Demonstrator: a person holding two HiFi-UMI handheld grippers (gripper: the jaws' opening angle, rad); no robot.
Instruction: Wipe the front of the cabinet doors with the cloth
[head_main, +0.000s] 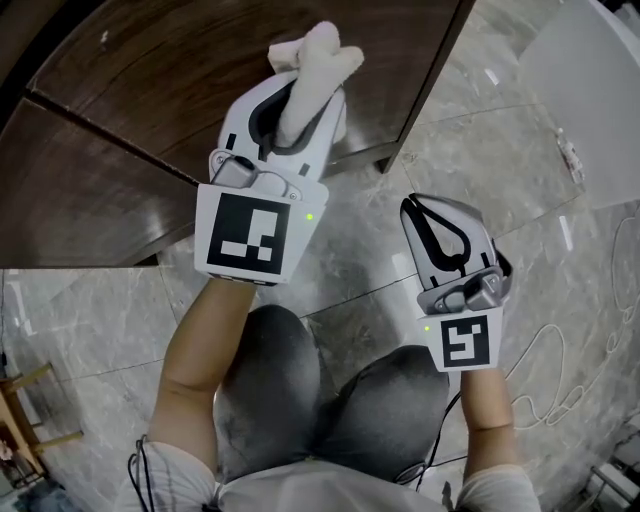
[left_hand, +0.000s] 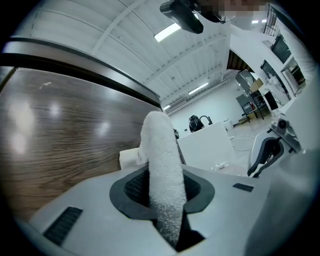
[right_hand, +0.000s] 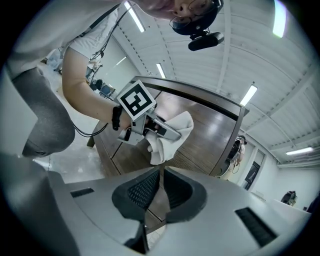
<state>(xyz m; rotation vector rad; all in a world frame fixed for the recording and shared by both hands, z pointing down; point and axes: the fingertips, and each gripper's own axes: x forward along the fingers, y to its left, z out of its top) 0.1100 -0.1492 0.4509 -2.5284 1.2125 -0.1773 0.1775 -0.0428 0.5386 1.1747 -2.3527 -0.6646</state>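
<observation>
The cabinet's dark brown wood doors (head_main: 140, 110) fill the upper left of the head view, with a seam running between two panels. My left gripper (head_main: 296, 112) is shut on a white terry cloth (head_main: 318, 58), whose bunched end sticks out past the jaws and lies against the door front. In the left gripper view the cloth (left_hand: 162, 150) rises between the jaws of the left gripper (left_hand: 163, 189), beside the door (left_hand: 60, 135). My right gripper (head_main: 446, 232) hangs lower right over the floor, shut and empty. The right gripper view shows the right gripper (right_hand: 161, 192) aimed at the cloth (right_hand: 172, 135) and cabinet (right_hand: 215, 132).
Grey marble floor tiles (head_main: 470, 130) lie below the cabinet. A white panel (head_main: 590, 90) stands at the upper right, and a white cable (head_main: 560, 370) loops on the floor at the right. A wooden stool (head_main: 25, 410) is at the lower left. The person's knees (head_main: 290, 390) are below the grippers.
</observation>
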